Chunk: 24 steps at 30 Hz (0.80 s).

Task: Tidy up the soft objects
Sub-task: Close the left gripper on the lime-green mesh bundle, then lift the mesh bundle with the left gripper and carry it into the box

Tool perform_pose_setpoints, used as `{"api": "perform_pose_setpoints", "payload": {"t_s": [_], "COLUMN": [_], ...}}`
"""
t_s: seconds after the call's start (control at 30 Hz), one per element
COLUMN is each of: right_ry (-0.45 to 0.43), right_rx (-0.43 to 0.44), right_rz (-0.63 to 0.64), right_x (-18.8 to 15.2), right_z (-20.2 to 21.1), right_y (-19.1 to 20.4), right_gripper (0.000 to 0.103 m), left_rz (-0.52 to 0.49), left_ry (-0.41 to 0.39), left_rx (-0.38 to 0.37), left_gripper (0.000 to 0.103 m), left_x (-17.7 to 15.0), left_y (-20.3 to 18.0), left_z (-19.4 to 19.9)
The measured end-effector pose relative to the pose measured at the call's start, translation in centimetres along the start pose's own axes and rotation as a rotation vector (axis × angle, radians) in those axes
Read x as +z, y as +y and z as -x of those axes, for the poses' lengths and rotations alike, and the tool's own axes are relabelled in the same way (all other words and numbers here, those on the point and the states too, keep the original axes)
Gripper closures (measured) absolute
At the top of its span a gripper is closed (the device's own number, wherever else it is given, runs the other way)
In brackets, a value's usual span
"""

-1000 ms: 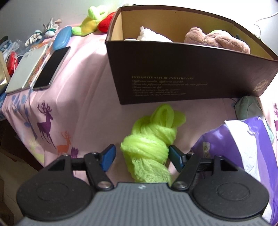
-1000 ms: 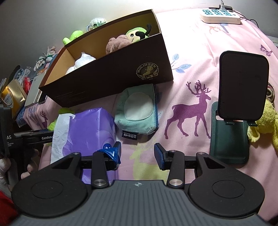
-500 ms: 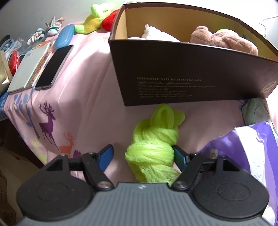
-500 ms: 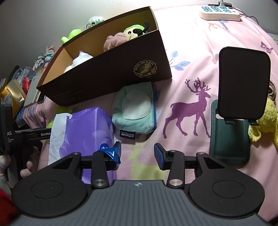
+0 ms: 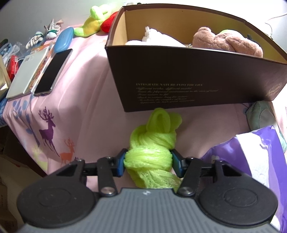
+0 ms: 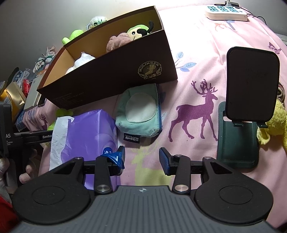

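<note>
Left hand-held gripper [image 5: 148,162]: we are closing its jaws on the knotted lime-green mesh bundle [image 5: 152,148], lying on the pink bedsheet [image 5: 80,93] before the brown cardboard box [image 5: 188,80]. Next we judge lifting it boxward; right hand-held gripper [image 6: 141,159] half-open, empty.

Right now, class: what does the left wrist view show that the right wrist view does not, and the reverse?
Only the left wrist view shows the left gripper, its jaws closing with both pads against the lime-green mesh bundle, plus a dark phone lying flat. Only the right wrist view shows the right gripper, open with nothing between its jaws, a green phone stand and a white remote. Both show the brown box holding a pink plush, the purple packet and the teal pouch.
</note>
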State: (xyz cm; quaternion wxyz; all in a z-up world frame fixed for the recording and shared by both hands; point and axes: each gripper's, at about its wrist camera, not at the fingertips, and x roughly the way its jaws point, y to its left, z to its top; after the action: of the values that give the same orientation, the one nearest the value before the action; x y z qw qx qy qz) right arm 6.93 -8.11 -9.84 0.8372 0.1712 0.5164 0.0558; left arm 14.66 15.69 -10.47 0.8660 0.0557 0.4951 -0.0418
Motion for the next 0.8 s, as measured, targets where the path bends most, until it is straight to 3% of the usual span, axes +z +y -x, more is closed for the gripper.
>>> {"api": "perform_pose_setpoints", "payload": {"t_s": [0.8], "right_ry": [0.004], "right_rx": [0.035], "right_rz": [0.032], "right_x": [0.4], "right_z": [-0.2], "right_y": [0.6], "right_gripper": [0.078], "left_rz": [0.060], "left_ry": [-0.011], "left_rx": [-0.005], "left_gripper": [0.050], "left_x": [-0.4], "left_y": [0.4], "left_z": [2.0]}}
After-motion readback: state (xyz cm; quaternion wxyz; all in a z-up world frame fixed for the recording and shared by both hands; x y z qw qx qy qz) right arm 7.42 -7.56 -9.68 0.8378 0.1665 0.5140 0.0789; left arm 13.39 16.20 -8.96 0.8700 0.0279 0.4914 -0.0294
